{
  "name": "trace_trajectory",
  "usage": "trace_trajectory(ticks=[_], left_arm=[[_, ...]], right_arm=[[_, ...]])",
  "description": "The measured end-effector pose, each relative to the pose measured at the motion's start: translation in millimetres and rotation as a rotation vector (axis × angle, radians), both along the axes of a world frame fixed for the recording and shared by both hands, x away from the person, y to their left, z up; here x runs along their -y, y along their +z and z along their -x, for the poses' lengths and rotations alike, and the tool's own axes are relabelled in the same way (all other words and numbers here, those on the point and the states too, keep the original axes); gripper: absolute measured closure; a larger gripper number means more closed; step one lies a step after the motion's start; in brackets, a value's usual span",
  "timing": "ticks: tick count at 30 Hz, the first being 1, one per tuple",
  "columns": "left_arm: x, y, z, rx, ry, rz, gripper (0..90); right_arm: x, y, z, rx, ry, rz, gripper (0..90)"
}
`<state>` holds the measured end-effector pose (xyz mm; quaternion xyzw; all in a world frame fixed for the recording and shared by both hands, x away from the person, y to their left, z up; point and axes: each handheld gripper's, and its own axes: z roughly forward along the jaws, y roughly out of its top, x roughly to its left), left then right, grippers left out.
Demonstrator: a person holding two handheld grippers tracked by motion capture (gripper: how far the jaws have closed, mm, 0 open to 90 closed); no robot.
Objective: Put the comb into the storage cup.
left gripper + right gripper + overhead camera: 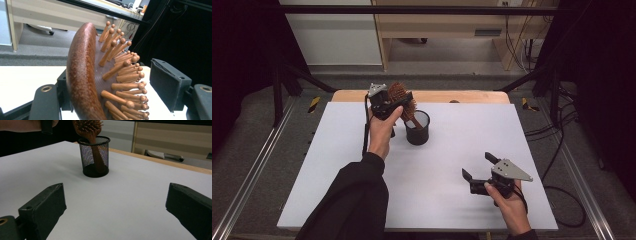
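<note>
Wooden hairbrush [85,75] between left gripper [393,102] jaws

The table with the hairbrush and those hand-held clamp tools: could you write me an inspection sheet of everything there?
Surface: white table, wooden far edge.
Job's things: wooden hairbrush, handle down in black mesh cup.
Clutter: nothing seen.
Grippers: left gripper around the brush head, right-hand pad apart from the bristles; right gripper open, low over the table.
Cables: one from each gripper; more on the floor at right.
Surroundings: black frame, wooden furniture behind.
</note>
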<state>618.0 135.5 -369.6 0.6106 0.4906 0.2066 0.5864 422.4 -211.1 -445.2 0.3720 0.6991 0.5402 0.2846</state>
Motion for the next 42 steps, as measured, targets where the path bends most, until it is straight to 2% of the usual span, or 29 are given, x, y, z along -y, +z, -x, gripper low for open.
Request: trace_trajectory(ticks=[28,42], left_arm=[[-9.0,-5.5,-3.1,-0.018,0.01,0.011,26.0],[-12.0,-7.4,-1.4,0.0,0.009,0.013,23.7]], right_arm=[[-1.4,-0.7,0.1,-0.003,0.004,0.007,3.0],[-3.0,-0.8,0.7,-0.005,0.008,0.011,3.0]])
